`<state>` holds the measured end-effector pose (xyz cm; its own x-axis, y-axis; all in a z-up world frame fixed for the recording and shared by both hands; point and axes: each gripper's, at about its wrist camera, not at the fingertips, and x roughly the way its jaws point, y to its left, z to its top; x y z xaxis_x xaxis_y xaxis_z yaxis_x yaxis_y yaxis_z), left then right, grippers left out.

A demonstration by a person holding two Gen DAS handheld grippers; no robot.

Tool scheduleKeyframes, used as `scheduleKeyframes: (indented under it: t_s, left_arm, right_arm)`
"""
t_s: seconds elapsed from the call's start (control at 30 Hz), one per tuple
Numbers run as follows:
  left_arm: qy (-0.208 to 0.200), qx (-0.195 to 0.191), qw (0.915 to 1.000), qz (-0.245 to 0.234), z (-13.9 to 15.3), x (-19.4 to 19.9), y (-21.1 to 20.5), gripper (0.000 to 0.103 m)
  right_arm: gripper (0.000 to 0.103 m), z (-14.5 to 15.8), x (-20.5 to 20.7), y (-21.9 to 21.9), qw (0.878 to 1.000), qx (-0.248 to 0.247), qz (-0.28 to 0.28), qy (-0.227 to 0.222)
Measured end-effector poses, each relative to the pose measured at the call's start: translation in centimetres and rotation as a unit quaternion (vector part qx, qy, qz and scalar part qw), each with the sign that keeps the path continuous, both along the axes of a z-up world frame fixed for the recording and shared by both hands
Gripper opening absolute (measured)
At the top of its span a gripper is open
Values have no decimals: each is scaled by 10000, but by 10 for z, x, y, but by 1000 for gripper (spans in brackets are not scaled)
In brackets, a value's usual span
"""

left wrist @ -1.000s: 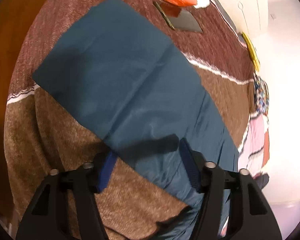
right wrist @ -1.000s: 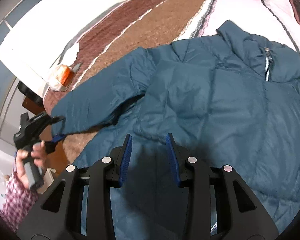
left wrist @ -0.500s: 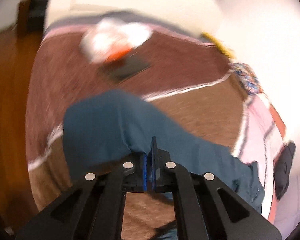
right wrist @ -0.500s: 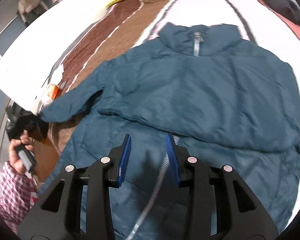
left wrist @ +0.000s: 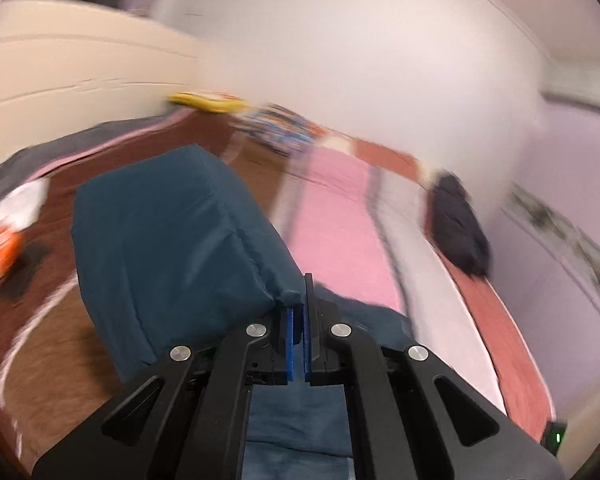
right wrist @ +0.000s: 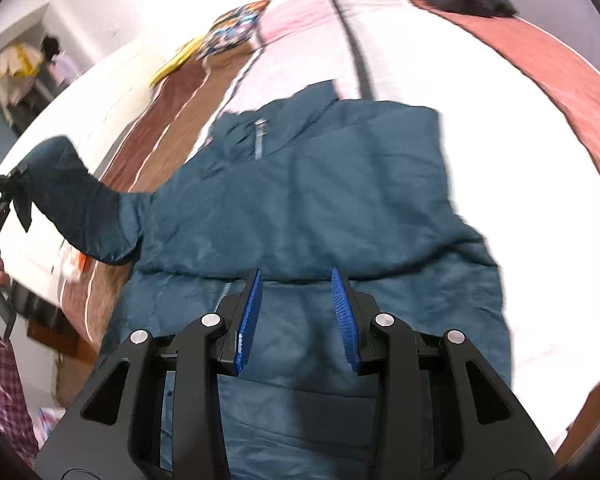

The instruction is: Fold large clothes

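- The left tool (left wrist: 298, 320) is clamped on the sleeve (left wrist: 172, 236) of the teal jacket (right wrist: 320, 208), lifted above the bed (right wrist: 520, 140).
- The right tool (right wrist: 296, 312) hovers open-jawed over the jacket's body.
- Step in hand, likely: folding the sleeve inward; next, lay it across the chest.

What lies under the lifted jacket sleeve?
The sleeve, pinched by the left gripper, hangs over the brown striped bedspread and an orange-white packet. Whatever lies beneath the jacket body is covered.
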<state>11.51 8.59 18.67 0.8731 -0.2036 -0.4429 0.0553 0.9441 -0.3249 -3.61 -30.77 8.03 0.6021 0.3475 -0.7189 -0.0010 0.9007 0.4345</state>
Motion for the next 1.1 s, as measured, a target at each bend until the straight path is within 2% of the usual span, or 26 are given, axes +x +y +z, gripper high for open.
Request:
scheduleKeyframes:
  t_s: [0.1, 0.17, 0.27, 0.33, 0.37, 0.47, 0.5, 0.57, 0.8, 0.9, 0.93, 1.0, 1.03, 1.1]
  left_arm:
    - [181, 184, 9962, -829, -14, 16, -65, 3]
    - [452, 378, 9893, -1333, -38, 27, -110, 3]
    - [1098, 573, 9742, -1886, -87, 43, -165, 4]
    - [1474, 854, 9637, -2054, -122, 52, -190, 13]
    - [1684, 1010, 9563, -2166, -144, 55, -201, 27]
    - [2044, 1083, 9454, -2294, -173, 54, -215, 48]
    - [2029, 1070, 9447, -2343, -173, 53, -219, 54]
    - [1899, 1097, 9439, -2469, -169, 47, -217, 57]
    - [1642, 1705, 9285, -2859, -166, 13, -207, 58]
    - [1409, 1990, 9309, -2719, -165, 16, -208, 58]
    - [1317, 2155, 9294, -2690, -163, 19, -213, 58]
    - [998, 2633, 9201, -2724, -158, 28, -235, 58]
    - [994, 2791, 9152, -2732, -158, 32, -243, 58]
    - [1254, 2971, 9010, -2904, -163, 45, -262, 58]
  right_arm:
    - [37, -7, -7, -21, 9997, 139, -198, 75]
    - [37, -11, -10, -30, 9994, 194, -259, 116]
    - [37, -19, -14, -41, 9989, 270, -344, 175]
    - [37, -24, -16, -48, 9984, 351, -383, 224]
    - [37, -26, -15, -49, 9982, 385, -385, 241]
    - [37, -29, -14, -50, 9982, 416, -341, 264]
    - [37, -29, -12, -49, 9982, 417, -324, 268]
    - [37, -31, -9, -48, 9982, 442, -279, 278]
    - [37, -26, 4, -30, 9987, 425, -102, 247]
    - [37, -24, 2, -25, 9991, 359, -69, 223]
    - [37, -25, 2, -25, 9991, 344, -75, 234]
    - [37, -25, 0, -27, 9990, 350, -117, 249]
    - [37, -24, -2, -29, 9989, 365, -154, 243]
    - [37, -21, -5, -35, 9989, 358, -231, 205]
